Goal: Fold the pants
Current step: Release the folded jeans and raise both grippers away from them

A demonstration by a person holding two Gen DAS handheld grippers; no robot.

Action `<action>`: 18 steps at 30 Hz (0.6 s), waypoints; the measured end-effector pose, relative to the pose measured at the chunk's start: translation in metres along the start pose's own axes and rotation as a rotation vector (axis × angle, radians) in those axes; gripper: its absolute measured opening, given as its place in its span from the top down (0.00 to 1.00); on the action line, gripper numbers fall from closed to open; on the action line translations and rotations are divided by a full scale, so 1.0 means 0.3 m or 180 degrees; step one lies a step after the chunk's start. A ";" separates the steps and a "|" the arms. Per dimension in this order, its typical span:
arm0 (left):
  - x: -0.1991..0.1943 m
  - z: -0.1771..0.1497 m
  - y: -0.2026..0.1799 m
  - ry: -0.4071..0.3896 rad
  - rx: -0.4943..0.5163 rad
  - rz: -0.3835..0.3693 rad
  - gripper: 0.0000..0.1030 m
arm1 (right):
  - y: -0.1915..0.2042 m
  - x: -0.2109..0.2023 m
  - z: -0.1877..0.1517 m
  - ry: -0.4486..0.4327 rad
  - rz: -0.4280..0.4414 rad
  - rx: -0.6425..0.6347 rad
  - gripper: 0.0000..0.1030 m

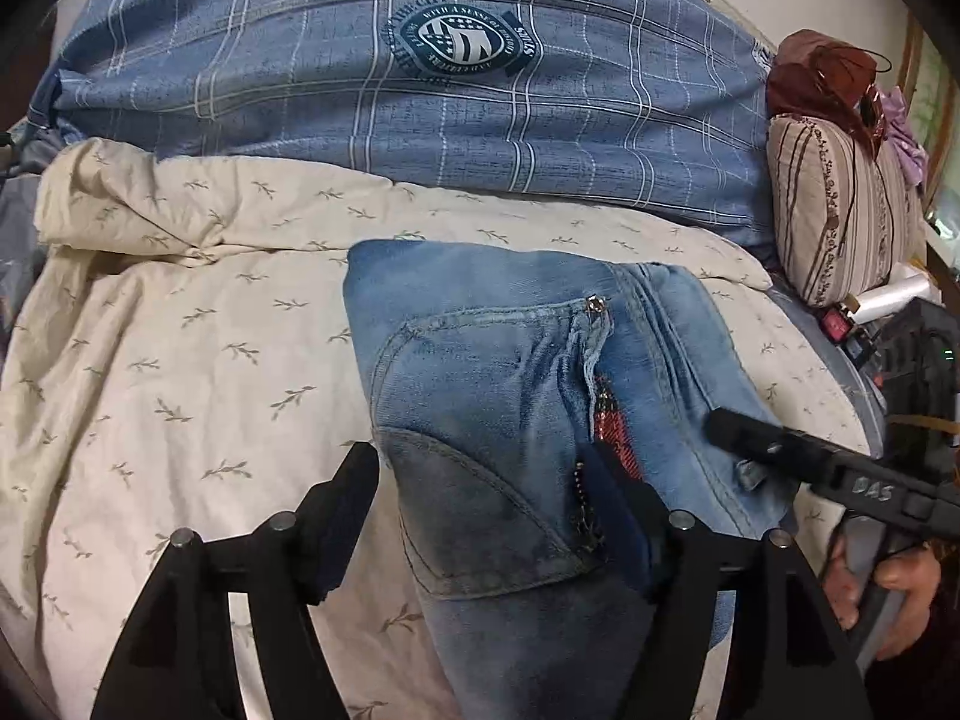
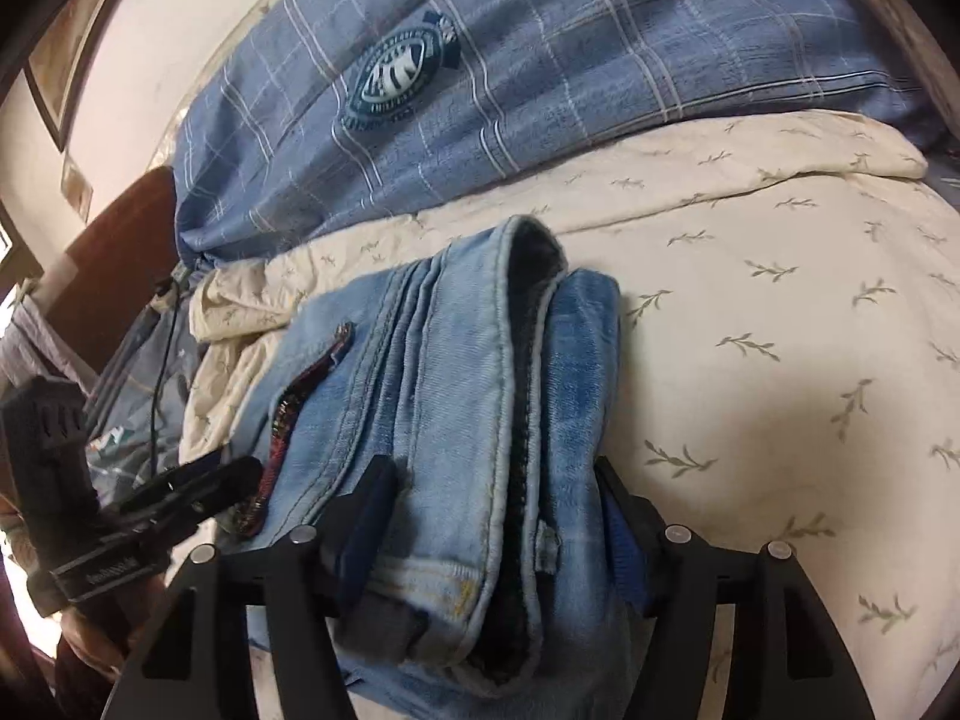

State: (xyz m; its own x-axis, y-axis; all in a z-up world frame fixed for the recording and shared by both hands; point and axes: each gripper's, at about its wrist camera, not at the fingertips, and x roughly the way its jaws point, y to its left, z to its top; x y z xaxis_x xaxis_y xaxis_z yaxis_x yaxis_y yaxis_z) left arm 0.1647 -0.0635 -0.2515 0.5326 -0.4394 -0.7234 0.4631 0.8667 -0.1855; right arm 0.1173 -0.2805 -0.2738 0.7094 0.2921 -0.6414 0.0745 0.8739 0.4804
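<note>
Left wrist view: blue plaid duvet (image 1: 420, 102) heaped behind, cream leaf-print sheet (image 1: 180, 330) below, striped pillow (image 1: 840, 216) at right. Folded jeans (image 1: 510, 396) lie on sheet. Left gripper (image 1: 486, 480) spread wide over jeans, holding nothing. Right gripper (image 2: 492, 492) fingers straddle jeans' edge (image 2: 480, 420); grip unclear, fingertips partly hidden by denim.

I am reading "DAS" in pale raised letters on the black body of the right gripper (image 1: 714, 426); I am making out "WITH A SENSE OF" arcing inside the teal crest (image 1: 459, 39) on the blue plaid quilt (image 1: 300, 60); its remaining lettering is blurring beyond reading.
</note>
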 end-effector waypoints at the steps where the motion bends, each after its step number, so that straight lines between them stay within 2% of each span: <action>1: -0.019 -0.005 -0.002 -0.0029 -0.0007 0.0021 0.30 | 0.006 -0.023 -0.006 -0.0072 -0.0024 -0.0013 0.34; 4: -0.108 -0.013 -0.032 -0.0250 0.0019 0.0063 0.29 | 0.021 -0.097 -0.022 -0.0306 -0.0065 -0.0066 0.34; 6: -0.185 -0.027 -0.061 -0.0429 0.0074 0.0091 0.19 | 0.038 -0.163 -0.038 -0.0493 -0.0090 -0.0154 0.34; 7: -0.214 -0.029 -0.076 -0.0499 0.0101 0.0123 0.17 | 0.048 -0.193 -0.044 -0.0580 -0.0129 -0.0198 0.34; 10: -0.318 -0.035 -0.136 -0.0686 0.0294 0.0370 0.16 | 0.095 -0.287 -0.070 -0.0823 -0.0289 -0.0347 0.33; 14: -0.433 -0.031 -0.192 -0.0813 0.0424 0.0683 0.09 | 0.152 -0.382 -0.108 -0.0904 -0.0334 -0.0343 0.33; 18: -0.542 -0.038 -0.229 -0.0968 0.0436 0.0775 0.08 | 0.235 -0.475 -0.134 -0.0977 -0.0485 -0.0544 0.32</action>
State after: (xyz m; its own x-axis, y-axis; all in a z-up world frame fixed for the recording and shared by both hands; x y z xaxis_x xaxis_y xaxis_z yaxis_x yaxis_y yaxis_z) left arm 0.0381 -0.0490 -0.1287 0.8138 -0.2930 -0.5019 0.3768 0.9235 0.0719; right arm -0.0068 -0.2449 -0.1726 0.8781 0.0464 -0.4763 0.0959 0.9580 0.2701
